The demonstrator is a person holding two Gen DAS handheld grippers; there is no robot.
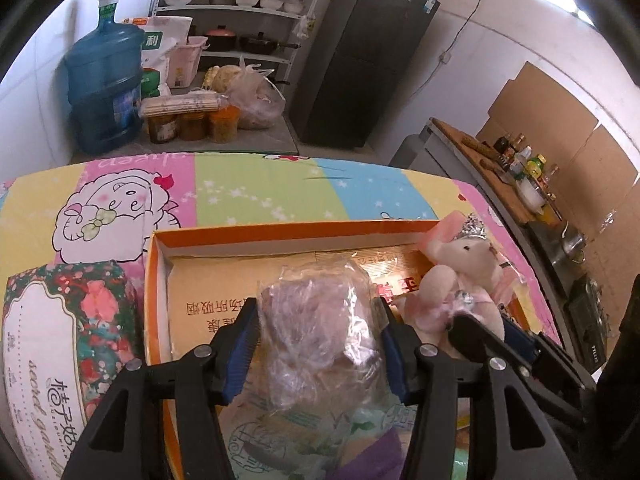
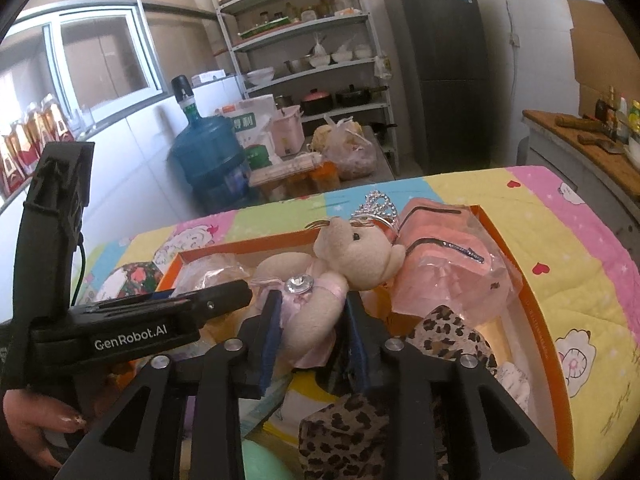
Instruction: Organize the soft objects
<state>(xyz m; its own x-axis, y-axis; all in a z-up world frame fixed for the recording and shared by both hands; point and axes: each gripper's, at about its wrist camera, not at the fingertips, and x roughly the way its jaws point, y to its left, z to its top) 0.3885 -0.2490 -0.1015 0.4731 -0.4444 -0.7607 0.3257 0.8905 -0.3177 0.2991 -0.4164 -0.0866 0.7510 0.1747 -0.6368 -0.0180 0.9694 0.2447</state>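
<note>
Floral round tin [image 1: 60, 344] sits at the left edge of the quilt-covered counter [image 1: 260, 188], just beside the orange cardboard box [image 1: 158, 280]. Left tongs [image 1: 318, 330] over the box's left half, blue pads on both sides of a clear plastic bag of soft stuff [image 1: 320, 320], clamped on it; the bag's lower end reaches the box floor. Right of it, right tongs [image 2: 312, 320] are around the legs of the pink plush bear [image 2: 320, 288] with its tiara; pads touch its sides, jaws have just been opening, whether the grip is loose is hard to tell. Bear leans on a bagged pink cloth bundle [image 2: 440, 276] at the box's far right corner. Leopard-print fabric [image 2: 452, 332] lies nearer, by the box's right wall
</note>
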